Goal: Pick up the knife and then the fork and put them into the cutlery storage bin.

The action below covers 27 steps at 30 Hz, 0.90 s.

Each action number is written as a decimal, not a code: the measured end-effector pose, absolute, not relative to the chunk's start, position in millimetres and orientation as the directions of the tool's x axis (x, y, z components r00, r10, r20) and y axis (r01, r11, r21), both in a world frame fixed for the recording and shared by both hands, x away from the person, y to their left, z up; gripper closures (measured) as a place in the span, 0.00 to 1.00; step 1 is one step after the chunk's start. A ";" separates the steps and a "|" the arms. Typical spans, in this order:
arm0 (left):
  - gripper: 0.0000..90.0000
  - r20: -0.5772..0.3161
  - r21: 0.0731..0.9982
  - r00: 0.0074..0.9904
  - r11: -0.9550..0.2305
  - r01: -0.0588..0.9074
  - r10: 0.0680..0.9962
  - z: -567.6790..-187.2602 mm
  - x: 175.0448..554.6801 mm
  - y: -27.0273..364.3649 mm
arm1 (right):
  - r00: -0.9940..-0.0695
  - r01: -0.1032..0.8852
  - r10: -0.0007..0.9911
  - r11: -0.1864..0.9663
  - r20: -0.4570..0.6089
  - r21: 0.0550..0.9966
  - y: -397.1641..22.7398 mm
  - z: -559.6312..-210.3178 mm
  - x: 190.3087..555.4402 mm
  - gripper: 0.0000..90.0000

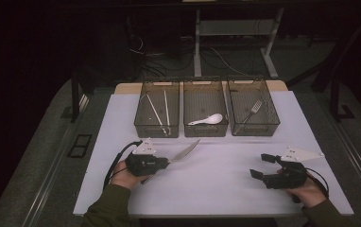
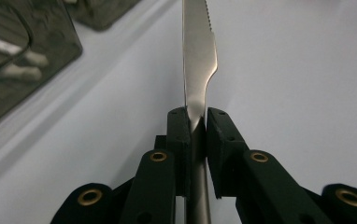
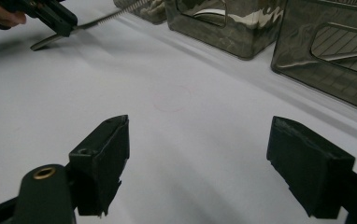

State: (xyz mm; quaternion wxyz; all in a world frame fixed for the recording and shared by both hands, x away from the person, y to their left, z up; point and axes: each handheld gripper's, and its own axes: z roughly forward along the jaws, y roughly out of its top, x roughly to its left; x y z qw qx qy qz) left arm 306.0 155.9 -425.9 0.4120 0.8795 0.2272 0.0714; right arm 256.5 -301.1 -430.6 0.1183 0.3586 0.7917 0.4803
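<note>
White table [image 1: 216, 189] carries three bins [image 1: 205, 113] along its far edge, apparently for sorting cutlery. Left gripper [image 1: 168, 162] is clamped on the knife [image 1: 185, 151] at its handle, blade raised toward the bins. Right gripper [image 1: 260, 165] rests idle, jaws wide apart.

Silver knife [image 2: 198, 60] with a serrated edge, held in the black left gripper [image 2: 196, 122]. White table [image 1: 216, 179]. Three smoky grey translucent bins [image 1: 205, 113] with fine ribbed walls. White spoon [image 1: 208, 119]. Silver fork [image 1: 253, 109]. Black right gripper [image 3: 197, 158]. Olive green sleeve [image 1: 107, 208].
</note>
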 end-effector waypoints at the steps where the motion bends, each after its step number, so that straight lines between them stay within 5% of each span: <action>1: 0.88 -0.062 0.767 0.887 -0.547 0.336 0.458 -423.5 305.0 155.4 | -0.715 0.454 0.681 0.281 0.157 0.846 -301.1 -430.5 256.5 0.23; 14: 0.88 -0.089 0.862 0.904 -0.422 0.280 0.417 -397.3 297.0 137.4 | -0.735 0.431 0.658 0.273 0.160 0.860 -294.1 -422.1 256.1 0.23; 27: 0.88 -0.080 0.866 0.895 -0.413 0.281 0.440 -386.5 300.9 77.4 | -0.765 0.449 0.590 0.203 0.258 0.870 -268.3 -390.9 278.1 0.29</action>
